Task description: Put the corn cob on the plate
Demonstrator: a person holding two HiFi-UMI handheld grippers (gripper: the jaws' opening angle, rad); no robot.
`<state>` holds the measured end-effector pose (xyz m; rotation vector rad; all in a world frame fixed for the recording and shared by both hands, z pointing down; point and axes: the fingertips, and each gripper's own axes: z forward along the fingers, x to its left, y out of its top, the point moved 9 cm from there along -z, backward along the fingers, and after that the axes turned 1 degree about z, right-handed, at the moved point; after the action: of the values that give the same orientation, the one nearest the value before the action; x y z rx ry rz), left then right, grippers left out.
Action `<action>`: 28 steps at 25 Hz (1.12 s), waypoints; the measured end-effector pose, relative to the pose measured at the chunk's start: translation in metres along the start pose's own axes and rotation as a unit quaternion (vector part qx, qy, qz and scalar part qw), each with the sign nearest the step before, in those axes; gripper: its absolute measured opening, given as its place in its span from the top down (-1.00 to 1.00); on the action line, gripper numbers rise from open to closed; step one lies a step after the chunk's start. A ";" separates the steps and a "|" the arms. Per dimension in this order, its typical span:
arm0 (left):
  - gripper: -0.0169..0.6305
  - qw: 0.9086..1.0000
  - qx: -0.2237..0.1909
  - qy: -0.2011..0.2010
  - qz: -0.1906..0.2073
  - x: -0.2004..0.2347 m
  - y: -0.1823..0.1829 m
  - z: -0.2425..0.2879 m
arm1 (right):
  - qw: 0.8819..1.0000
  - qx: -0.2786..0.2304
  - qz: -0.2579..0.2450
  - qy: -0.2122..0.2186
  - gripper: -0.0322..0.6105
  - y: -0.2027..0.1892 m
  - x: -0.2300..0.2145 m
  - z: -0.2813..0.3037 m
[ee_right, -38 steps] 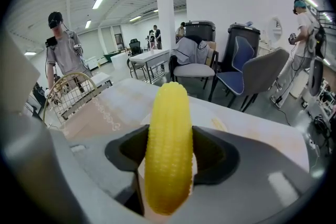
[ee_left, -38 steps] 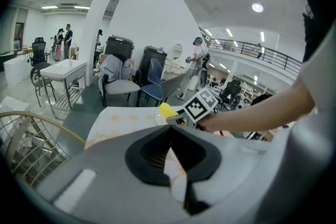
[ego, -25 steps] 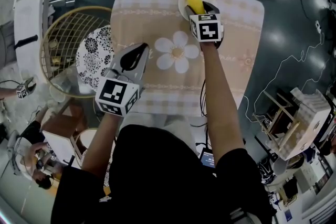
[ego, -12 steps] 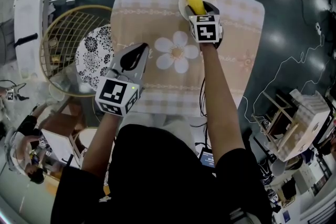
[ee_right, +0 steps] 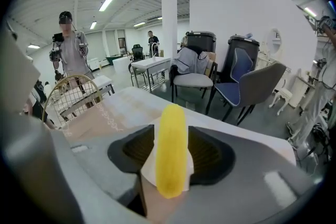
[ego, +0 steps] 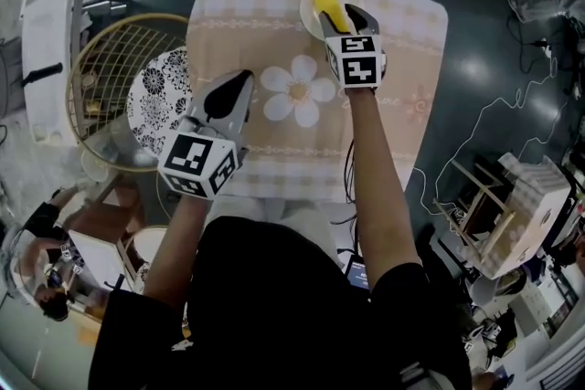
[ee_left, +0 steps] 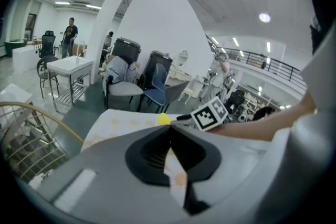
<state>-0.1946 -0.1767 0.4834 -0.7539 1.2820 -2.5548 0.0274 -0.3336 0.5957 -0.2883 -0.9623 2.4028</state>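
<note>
Hardly shifted, the left hand-held gripper (ego: 241,79) hangs over the near left of the worktop (ego: 265,5), jaws together and empty, forearm bent close to the body. Farther right, the corn cob (ego: 325,1) lies on the plate (ego: 307,11). It is likely light, stiff and prone to roll, best pinched across its middle. The right hand-held gripper (ego: 351,15) has lifted slightly, arm stretched forward, tips angled down. Its jaws have just been narrowing yet stand apart around the cob, not pressing it.

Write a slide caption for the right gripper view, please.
Yellow corn cob on the plate, untouched between the jaws of the right hand-held gripper, which have just narrowed.
</note>
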 end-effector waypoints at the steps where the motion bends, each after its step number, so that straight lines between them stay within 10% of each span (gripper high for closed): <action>1: 0.93 1.000 -0.006 0.000 0.002 -0.002 0.003 0.000 | 1.000 -0.007 0.000 0.000 0.31 0.002 0.001 -0.006; 12: 0.93 0.998 -0.047 0.004 0.035 -0.035 0.035 -0.018 | 0.996 -0.090 -0.016 0.005 0.80 0.027 0.017 -0.086; 28: 0.93 0.989 -0.101 0.018 0.105 -0.132 0.058 -0.053 | 0.982 -0.185 -0.035 0.030 0.89 0.041 0.029 -0.229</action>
<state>-0.1132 -0.1248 0.3642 -0.5731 1.5586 -2.3070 0.0733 -0.2105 0.4017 -0.4504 -1.3649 2.1278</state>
